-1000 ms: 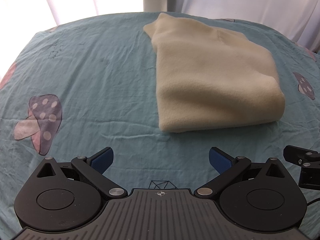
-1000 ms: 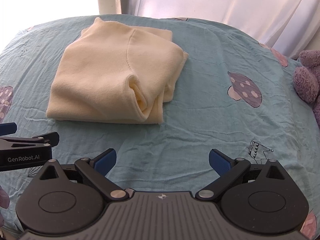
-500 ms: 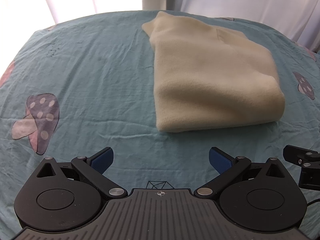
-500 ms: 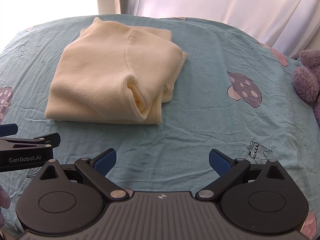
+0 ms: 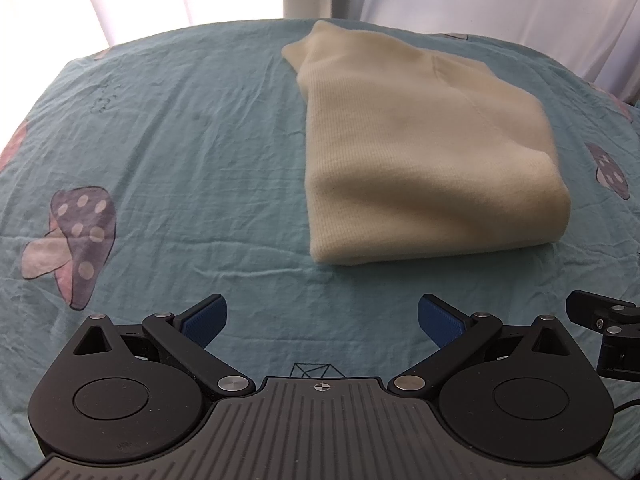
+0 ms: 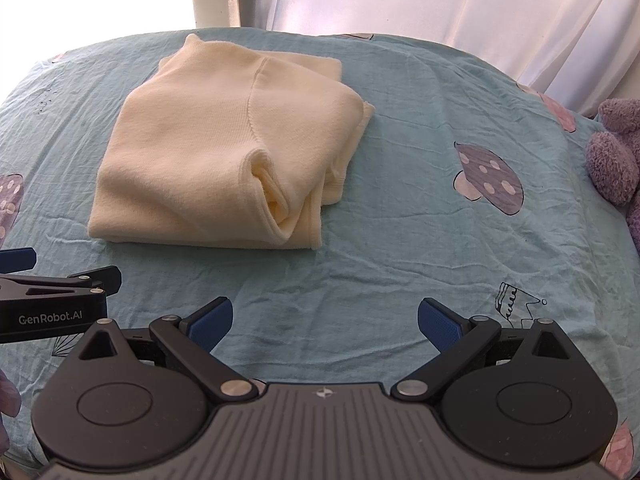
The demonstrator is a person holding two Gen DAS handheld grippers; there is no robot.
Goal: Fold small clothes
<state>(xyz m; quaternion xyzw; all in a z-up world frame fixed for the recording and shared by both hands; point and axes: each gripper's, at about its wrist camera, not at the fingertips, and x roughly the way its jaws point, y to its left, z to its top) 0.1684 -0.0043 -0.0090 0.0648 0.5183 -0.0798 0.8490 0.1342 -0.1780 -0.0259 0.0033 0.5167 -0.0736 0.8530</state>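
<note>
Cream knit sweater [image 6: 224, 152] is lying folded on the teal bedsheet [image 6: 400, 240]; both hand-held grippers [image 5: 320, 316] [image 6: 324, 320] are hovering wide, empty. Snagging its loose sleeve fold could undo it.

Teal mushroom-print bed sheet [image 6: 400, 220], folded cream sweater [image 6: 224, 168], perhaps plush toy [image 6: 616, 152]

Each tool is matte black: two round disc housings, a ribbed grey centre plate with a small crosshair mark, silver pivot screws, and blue textured pads [image 5: 204, 316]. The left tool [image 6: 52, 300] bears white "GenRobot.AI" lettering.
</note>
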